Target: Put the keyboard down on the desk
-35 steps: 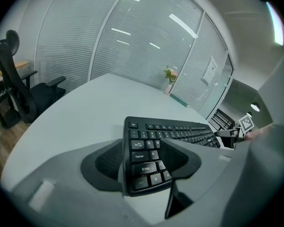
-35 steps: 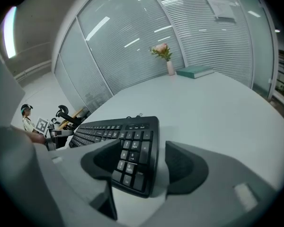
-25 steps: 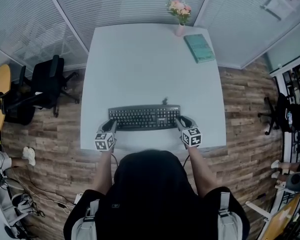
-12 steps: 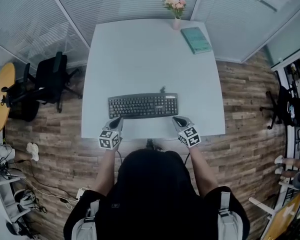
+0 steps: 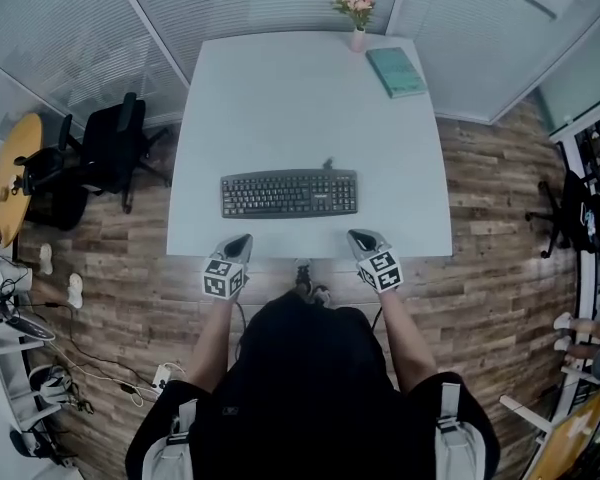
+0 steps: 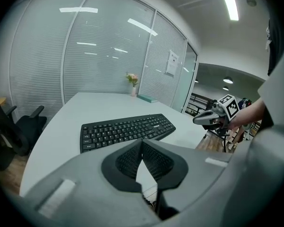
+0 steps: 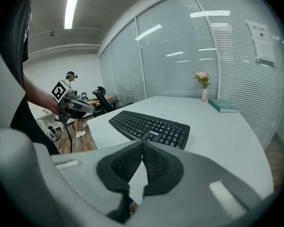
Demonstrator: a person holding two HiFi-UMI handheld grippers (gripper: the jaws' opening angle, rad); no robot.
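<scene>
On the near half of the desk [image 5: 310,98], the keyboard [image 5: 289,193] lies flat, long axis running left to right. The left gripper [image 5: 236,245] and right gripper [image 5: 362,240], jaws pressed together and empty, hover just nearer than it, seemingly equally close.

The black keyboard [image 5: 289,193] lies flat on the desk [image 5: 310,98] (near its front edge).
</scene>
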